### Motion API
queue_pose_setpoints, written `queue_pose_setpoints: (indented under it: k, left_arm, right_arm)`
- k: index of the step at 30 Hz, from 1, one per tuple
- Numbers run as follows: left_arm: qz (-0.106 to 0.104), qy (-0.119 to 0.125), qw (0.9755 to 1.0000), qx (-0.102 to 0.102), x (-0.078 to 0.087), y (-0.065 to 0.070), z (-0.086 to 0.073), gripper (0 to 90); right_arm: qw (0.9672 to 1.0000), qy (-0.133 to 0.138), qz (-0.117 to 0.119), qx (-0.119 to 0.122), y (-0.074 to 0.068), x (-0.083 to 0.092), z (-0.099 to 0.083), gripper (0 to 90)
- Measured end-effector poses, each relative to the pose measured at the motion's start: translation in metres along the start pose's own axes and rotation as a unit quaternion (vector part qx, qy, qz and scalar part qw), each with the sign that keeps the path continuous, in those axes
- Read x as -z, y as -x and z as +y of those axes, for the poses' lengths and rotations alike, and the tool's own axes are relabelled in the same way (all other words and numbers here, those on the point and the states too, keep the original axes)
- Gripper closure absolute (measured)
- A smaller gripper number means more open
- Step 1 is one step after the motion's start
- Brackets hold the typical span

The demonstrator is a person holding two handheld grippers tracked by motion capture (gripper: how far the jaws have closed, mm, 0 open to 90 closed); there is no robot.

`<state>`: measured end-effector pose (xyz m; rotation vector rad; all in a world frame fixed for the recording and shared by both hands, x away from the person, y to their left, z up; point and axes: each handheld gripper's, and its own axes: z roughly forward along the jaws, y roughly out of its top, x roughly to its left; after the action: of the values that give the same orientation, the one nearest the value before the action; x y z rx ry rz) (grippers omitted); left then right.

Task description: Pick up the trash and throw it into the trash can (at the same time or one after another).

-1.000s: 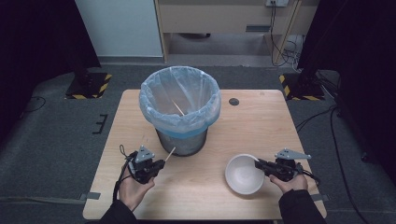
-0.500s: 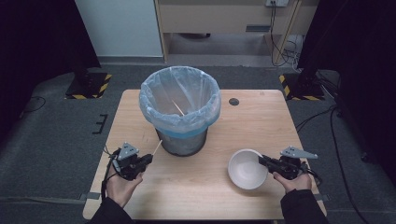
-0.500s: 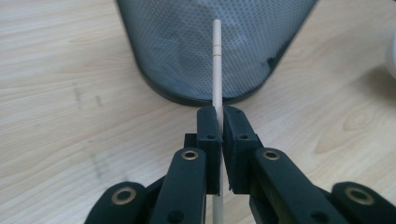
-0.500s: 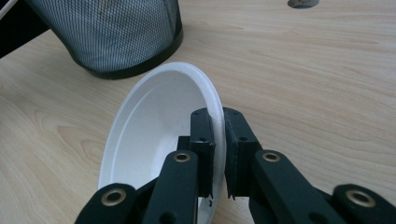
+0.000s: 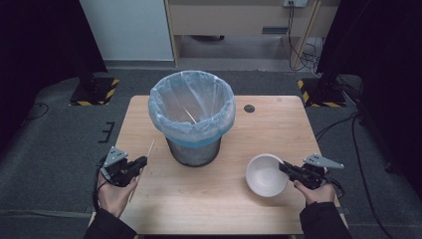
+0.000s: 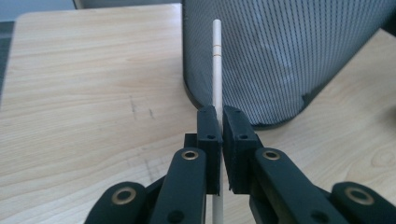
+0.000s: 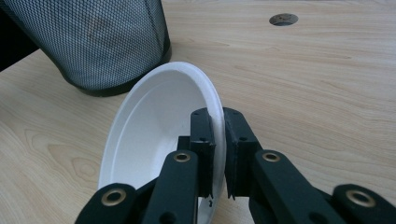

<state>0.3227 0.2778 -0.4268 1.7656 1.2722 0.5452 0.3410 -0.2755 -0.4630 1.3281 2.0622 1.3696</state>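
Chopstick (image 6: 216,70) pinched between left gripper (image 6: 219,122) fingers (image 6: 208,126).

Right gripper (image 7: 218,140) clamps white bowl (image 7: 154,135) rim beside mesh bin (image 7: 93,42)

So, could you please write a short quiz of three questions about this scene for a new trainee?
1. True or false: the left claw is shut on a wooden stick.
2. What does the right claw grip? A) the bin liner B) the rim of the white bowl C) a cable
3. Fill in: inside the lined mesh bin lies another ____.

Key:
1. True; the stick runs between the pads.
2. B; the bowl is tilted on the table.
3. Stick; the high view shows a second stick leaning in the liner.
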Motion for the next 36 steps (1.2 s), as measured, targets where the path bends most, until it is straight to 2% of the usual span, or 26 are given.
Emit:
queue_pose_setpoints:
  k: [7,11,18,24,30,36]
  left_arm:
    - [0.009,0.039,0.999,0.022,0.015,-0.013,0.007,85.8]
    - [0.01,0.058,0.998,0.025,0.022,-0.016,0.011,85.8]
    - [0.013,0.1,0.9944,0.032,0.041,-0.021,0.021,85.8]
    - [0.008,0.129,0.9913,0.024,0.053,-0.017,0.031,85.8]
    - [-0.001,0.159,0.9872,0.015,0.065,-0.01,0.041,85.8]
    - [-0.015,0.175,0.9845,0.005,0.07,-0.001,0.049,85.7]
  right_arm:
    - [1.0,-0.005,-0.001,0.0,0.001,-0.002,-0.001,83.8]
    - [0.9999,-0.013,0.003,0.0,-0.001,-0.003,-0.002,83.9]
    - [0.9998,-0.019,0.004,0.003,-0.001,-0.005,-0.004,83.9]
    - [0.9997,-0.025,0.006,0.004,-0.002,-0.008,-0.005,83.9]
    - [0.9997,-0.023,0.005,0.002,-0.002,-0.007,-0.004,83.9]
    - [0.9997,-0.024,0.005,0.002,-0.001,-0.007,-0.005,83.9]
